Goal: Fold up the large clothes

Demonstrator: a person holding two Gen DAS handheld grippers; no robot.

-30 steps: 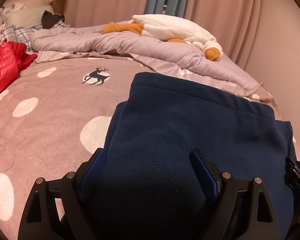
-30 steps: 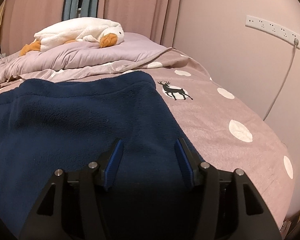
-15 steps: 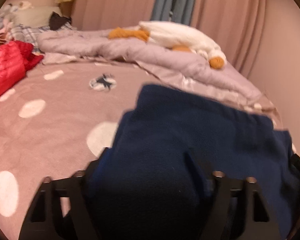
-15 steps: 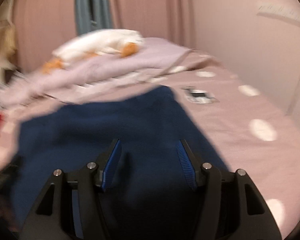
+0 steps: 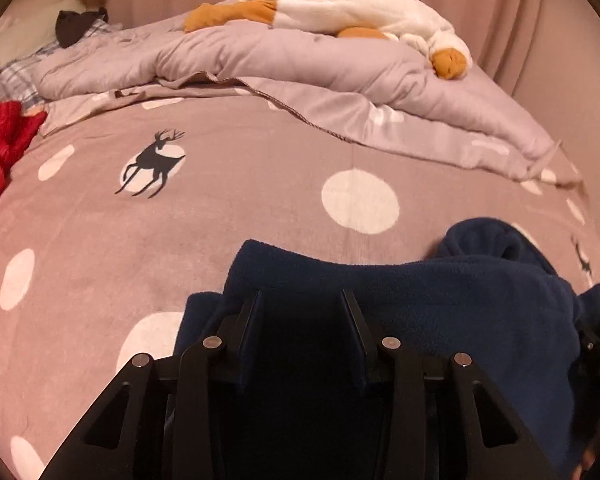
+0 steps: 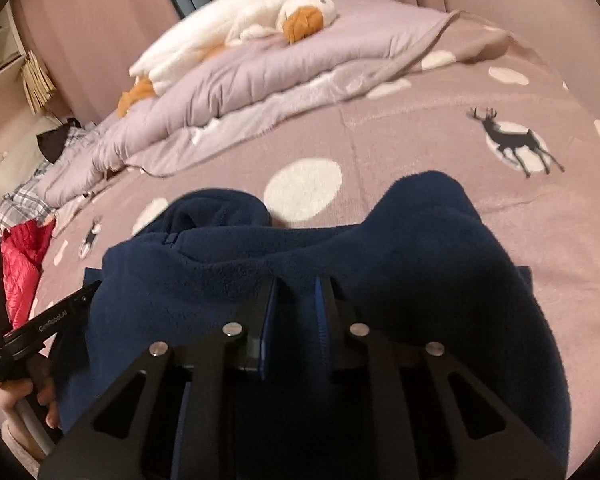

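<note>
A navy fleece garment (image 5: 440, 308) lies bunched on the pink dotted bed sheet (image 5: 220, 208), its near part heaped up against both grippers. My left gripper (image 5: 302, 300) has its jaws closing, with a thick fold of the fleece caught between its fingers. In the right wrist view the fleece (image 6: 420, 248) humps up on both sides of my right gripper (image 6: 298, 284), whose jaws are closing to a narrow gap, pinching fleece. The left gripper (image 6: 40, 328) and the hand (image 6: 20, 400) holding it show at that view's left edge.
A rumpled lilac duvet (image 5: 300, 60) with a white and orange plush goose (image 5: 360, 8) on it lies across the far side of the bed. A red down jacket (image 5: 0, 140) sits at the left edge. Curtains and a wall stand behind and to the right.
Both pairs of jaws have narrowed onto the fleece. The garment, spread flat before, is now bunched near the grippers, and more bare sheet shows beyond it. The right view has swung left.
</note>
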